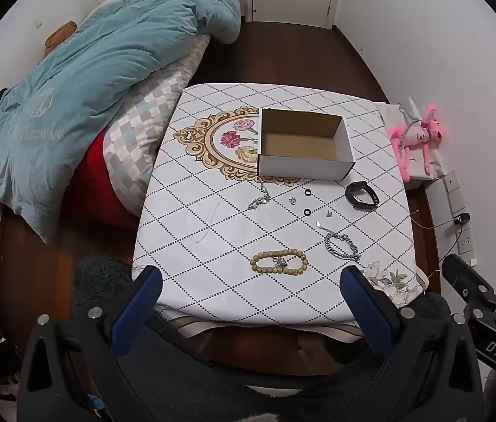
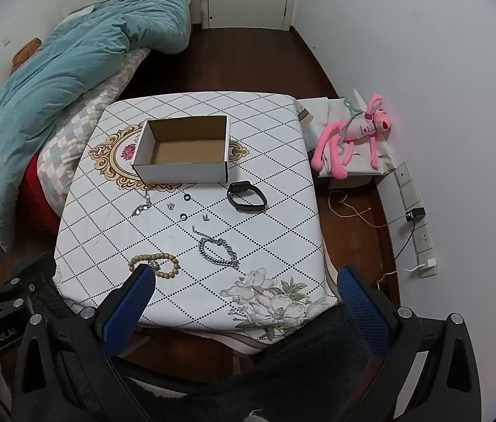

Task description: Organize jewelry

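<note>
An empty open cardboard box (image 1: 304, 144) (image 2: 184, 154) stands on the patterned tablecloth (image 1: 212, 232) (image 2: 276, 218). In front of it lie a wooden bead bracelet (image 1: 278, 262) (image 2: 156, 263), a silver chain bracelet (image 1: 341, 242) (image 2: 218, 250), a black band (image 1: 362, 195) (image 2: 246, 197), two small black rings (image 1: 307, 193) (image 2: 187, 197), small earrings (image 1: 293, 199) (image 2: 170, 205) and a silver necklace (image 1: 260, 201) (image 2: 142, 205). My left gripper (image 1: 248, 281) is open and empty above the table's near edge. My right gripper (image 2: 244, 281) is open and empty, also near that edge.
A bed with a teal duvet (image 1: 82, 81) (image 2: 54, 63) lies left of the table. A pink plush toy (image 1: 416, 137) (image 2: 353, 133) sits on a white box at the right, by wall sockets and cables (image 2: 416, 225). A dark rug (image 1: 100, 281) lies below.
</note>
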Demonstrator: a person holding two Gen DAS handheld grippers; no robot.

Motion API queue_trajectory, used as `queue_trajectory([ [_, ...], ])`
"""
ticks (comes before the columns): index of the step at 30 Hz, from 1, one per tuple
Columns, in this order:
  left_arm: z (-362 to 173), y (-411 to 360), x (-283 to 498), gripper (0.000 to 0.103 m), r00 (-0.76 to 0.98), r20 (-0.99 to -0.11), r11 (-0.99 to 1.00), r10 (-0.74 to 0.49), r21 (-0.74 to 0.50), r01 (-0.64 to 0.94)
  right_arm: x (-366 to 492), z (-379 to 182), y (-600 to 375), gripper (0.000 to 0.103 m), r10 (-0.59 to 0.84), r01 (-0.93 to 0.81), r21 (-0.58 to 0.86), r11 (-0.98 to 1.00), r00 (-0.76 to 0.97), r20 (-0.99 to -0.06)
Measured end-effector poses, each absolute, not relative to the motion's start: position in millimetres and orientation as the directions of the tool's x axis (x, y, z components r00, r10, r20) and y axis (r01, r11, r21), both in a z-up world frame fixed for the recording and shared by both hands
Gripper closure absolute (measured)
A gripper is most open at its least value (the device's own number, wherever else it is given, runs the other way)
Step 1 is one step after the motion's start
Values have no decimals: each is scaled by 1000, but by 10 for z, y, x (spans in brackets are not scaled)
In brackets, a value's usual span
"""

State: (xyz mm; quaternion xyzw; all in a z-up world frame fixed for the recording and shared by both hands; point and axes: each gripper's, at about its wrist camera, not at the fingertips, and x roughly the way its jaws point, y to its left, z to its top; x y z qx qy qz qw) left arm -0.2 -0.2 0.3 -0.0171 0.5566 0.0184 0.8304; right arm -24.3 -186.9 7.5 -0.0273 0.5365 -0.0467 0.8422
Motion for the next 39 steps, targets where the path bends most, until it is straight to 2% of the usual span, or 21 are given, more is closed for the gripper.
queue_trajectory([
  [39,323,-73,-10,0,418,-909,1000,-3,-16,-26,-319,343,-1974,0,-106,76,-81,994,416,-903],
])
